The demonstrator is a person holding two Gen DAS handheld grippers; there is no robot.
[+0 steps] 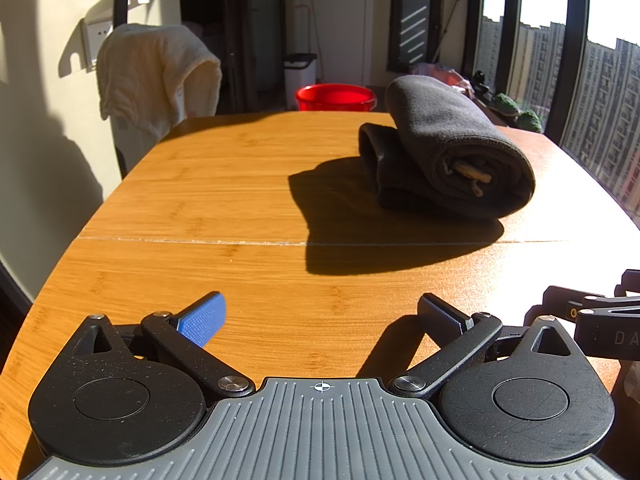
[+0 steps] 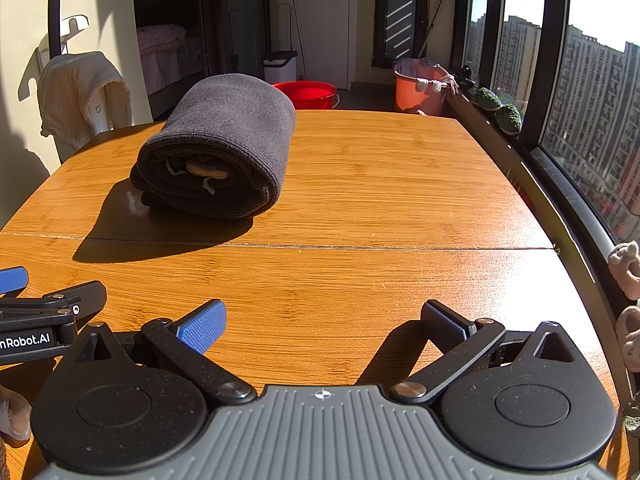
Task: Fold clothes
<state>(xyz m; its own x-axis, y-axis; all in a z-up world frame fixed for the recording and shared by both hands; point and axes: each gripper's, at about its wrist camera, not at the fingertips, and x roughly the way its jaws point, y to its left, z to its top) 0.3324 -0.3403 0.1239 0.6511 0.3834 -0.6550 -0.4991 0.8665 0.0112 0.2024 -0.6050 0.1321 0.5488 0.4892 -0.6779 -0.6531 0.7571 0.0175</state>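
Sunlit bamboo-grain table fills both views, with a seam across its middle and a high-rise window along the right. Beyond the seam lies the dark grey garment, folded into a thick bundle with what may be a drawstring showing at its open end. Both grippers sit well apart from it at the near edge: the left gripper and right gripper each have their fingers spread wide, empty.

Right gripper cut off by frame edge; roll's far end hidden.
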